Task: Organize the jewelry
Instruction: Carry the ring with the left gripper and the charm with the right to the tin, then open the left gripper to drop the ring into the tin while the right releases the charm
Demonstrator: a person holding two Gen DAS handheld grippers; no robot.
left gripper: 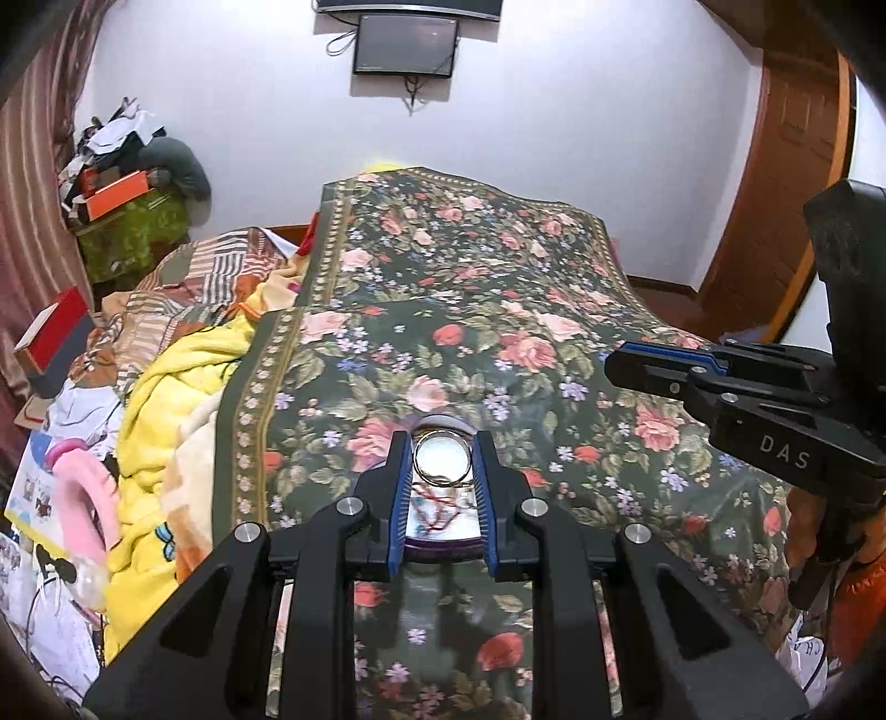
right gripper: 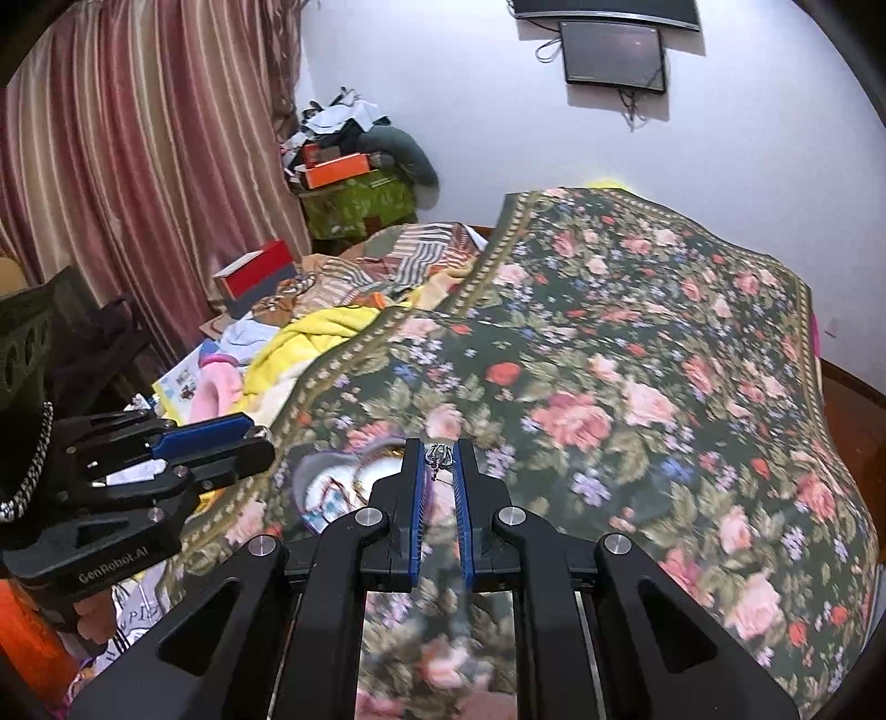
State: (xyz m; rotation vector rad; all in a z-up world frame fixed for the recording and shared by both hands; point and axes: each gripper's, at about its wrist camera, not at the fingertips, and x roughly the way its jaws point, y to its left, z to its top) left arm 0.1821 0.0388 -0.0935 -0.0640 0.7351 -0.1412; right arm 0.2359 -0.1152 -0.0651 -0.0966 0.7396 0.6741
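**A:** What holds the jewelry?

**B:** A shallow purple-rimmed tray with a white floor (left gripper: 443, 545), lying on the dark green bedspread printed with pink roses (left gripper: 470, 310). In the left wrist view the left tongs (left gripper: 441, 443) are clamped on it, one blue-padded finger against each side wall. The tray's long axis runs straight away from that camera, its rounded far end pointing up the bed toward the black wall-mounted screen (left gripper: 406, 44).

**A:** And inside?

**B:** At the tray's far end, a gold-coloured metal bangle (left gripper: 442, 457) lies flat on the white floor, its open circle facing up. Nearer the camera, a tangle of thin red thread or chain (left gripper: 440, 507) sits just beside the bangle; whether they touch I cannot tell.

**A:** The other tongs?

**B:** The right tongs (right gripper: 440, 455) are closed on a small silvery chain-like piece (right gripper: 439, 455), pinched at the very tips and held above the bedspread. It is bunched up, with a short bit dangling down, so its long axis runs roughly vertical. What kind of piece it is stays too small and blurred to say.

**A:** Where is that against the tray?

**B:** In the right wrist view the tray (right gripper: 310, 471) lies to the left of the pinched piece and slightly nearer the camera, blurred; the silvery piece is apart from it. From the left wrist view the right tongs (left gripper: 614, 368) show to the right of the tray and further up the bed.
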